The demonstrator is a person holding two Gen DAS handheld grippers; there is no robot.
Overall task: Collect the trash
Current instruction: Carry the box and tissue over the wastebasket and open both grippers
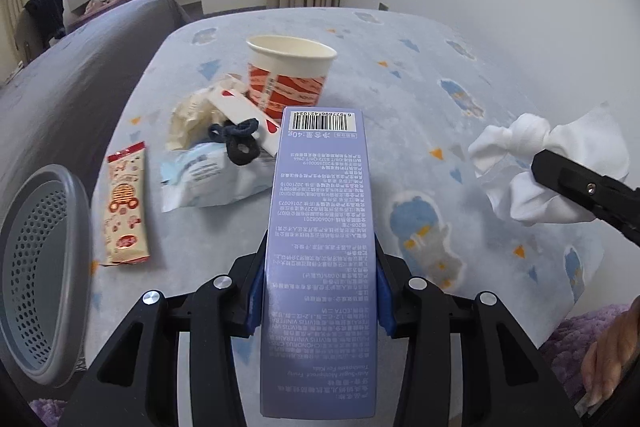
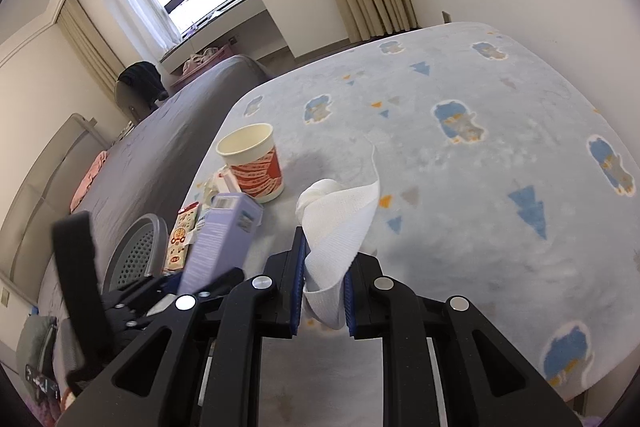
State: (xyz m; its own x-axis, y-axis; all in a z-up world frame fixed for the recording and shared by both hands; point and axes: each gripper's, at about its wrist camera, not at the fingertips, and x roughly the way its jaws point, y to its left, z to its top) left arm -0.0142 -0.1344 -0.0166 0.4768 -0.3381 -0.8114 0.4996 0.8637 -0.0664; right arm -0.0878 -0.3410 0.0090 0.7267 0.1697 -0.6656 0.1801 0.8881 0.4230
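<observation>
Clamped between the blue pads of the left gripper [image 1: 318, 291] is a lilac kids' toothpaste box [image 1: 320, 227], its barcode end pointing away from the camera and lifted over the bed. Jaws of the right gripper [image 2: 322, 291] are pressed together on a white knotted cloth [image 2: 340, 223], whose loose end curls upward. On the light blue patterned bedspread [image 2: 460, 167] remain an empty red-and-white paper cup [image 1: 290, 75], standing upright, and just beside it a heap of crumpled wrappers [image 1: 208, 131] with a dark hair tie [image 1: 236, 141] on top. A snack packet [image 1: 126, 205] lies flat nearer the edge, close to a grey perforated bin [image 1: 40, 267] at the bedside.
</observation>
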